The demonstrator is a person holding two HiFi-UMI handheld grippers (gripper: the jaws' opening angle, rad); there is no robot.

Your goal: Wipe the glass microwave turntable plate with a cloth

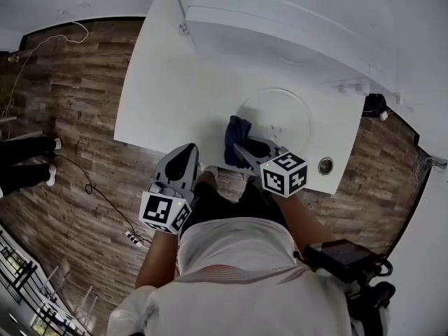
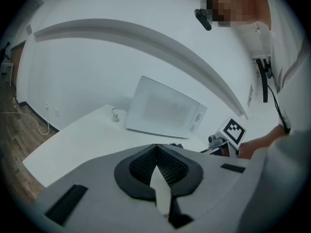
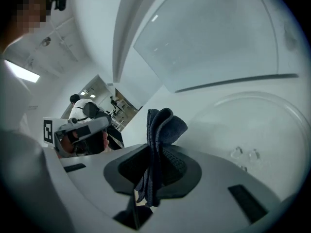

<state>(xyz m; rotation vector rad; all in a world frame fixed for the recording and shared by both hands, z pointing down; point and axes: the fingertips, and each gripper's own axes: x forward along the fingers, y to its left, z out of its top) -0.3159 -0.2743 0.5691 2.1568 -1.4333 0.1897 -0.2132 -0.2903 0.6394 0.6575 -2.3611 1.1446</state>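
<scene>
The clear glass turntable plate (image 1: 280, 114) lies flat on the white table (image 1: 168, 89) in front of the microwave (image 1: 280, 19). My right gripper (image 1: 239, 148) is shut on a dark blue cloth (image 1: 236, 133), which hangs at the plate's near-left rim. In the right gripper view the folded cloth (image 3: 163, 130) sticks up between the jaws of the right gripper (image 3: 154, 152), with the plate (image 3: 252, 125) just ahead to the right. My left gripper (image 1: 187, 150) hovers at the table's front edge, left of the cloth. In the left gripper view the left gripper (image 2: 155, 147) holds nothing, its jaws closed.
A small round metal part (image 1: 325, 165) sits near the table's front right corner. The microwave's plug and cord (image 1: 183, 25) lie at the back left of the table. On the wood floor are a cable and power strip (image 1: 133, 238) and a person's feet (image 1: 28, 161).
</scene>
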